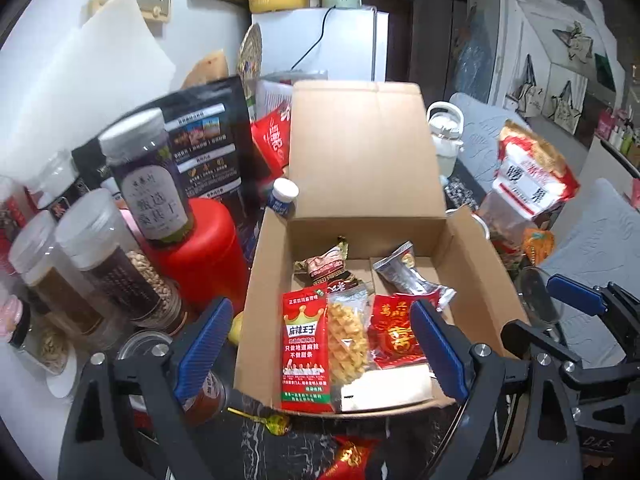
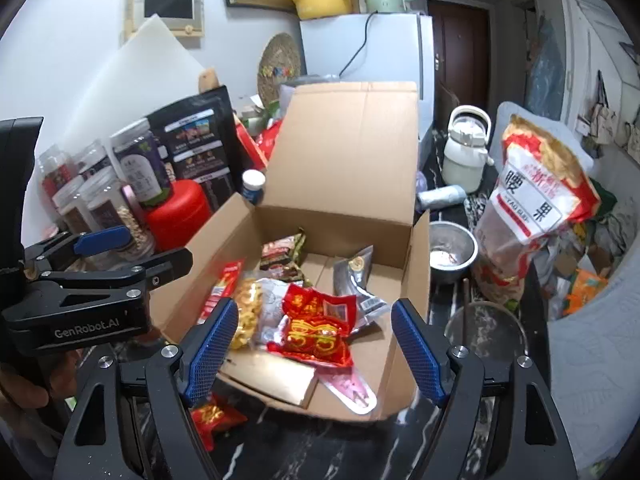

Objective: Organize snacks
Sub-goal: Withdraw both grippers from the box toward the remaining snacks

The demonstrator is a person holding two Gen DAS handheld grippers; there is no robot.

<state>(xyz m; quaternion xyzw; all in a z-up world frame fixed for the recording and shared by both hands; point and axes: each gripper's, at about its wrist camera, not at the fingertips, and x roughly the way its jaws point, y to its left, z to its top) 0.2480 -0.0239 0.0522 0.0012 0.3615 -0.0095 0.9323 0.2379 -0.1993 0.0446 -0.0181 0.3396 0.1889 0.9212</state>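
An open cardboard box (image 1: 368,168) (image 2: 344,160) stands on the dark marble counter with its lid up. Inside lie several snack packets: a tall red packet (image 1: 306,344), a yellow waffle snack (image 1: 347,344) (image 2: 248,312), a red-gold packet (image 1: 394,334) (image 2: 316,328), a silver packet (image 1: 412,276) (image 2: 360,284) and a brown packet (image 1: 324,264) (image 2: 282,254). My left gripper (image 1: 320,352) is open and empty over the box's front. My right gripper (image 2: 312,348) is open and empty over the box's front. A red packet (image 1: 348,456) (image 2: 214,416) and a green-yellow candy (image 1: 276,424) lie on the counter before the box.
Jars (image 1: 96,264) (image 2: 96,208), a red canister (image 1: 200,256) and a black pouch (image 1: 208,136) crowd the left. A cashew bag (image 1: 532,176) (image 2: 536,196), steel bowl (image 2: 452,252), strainer (image 2: 484,332) and white kettle (image 2: 466,152) stand right of the box.
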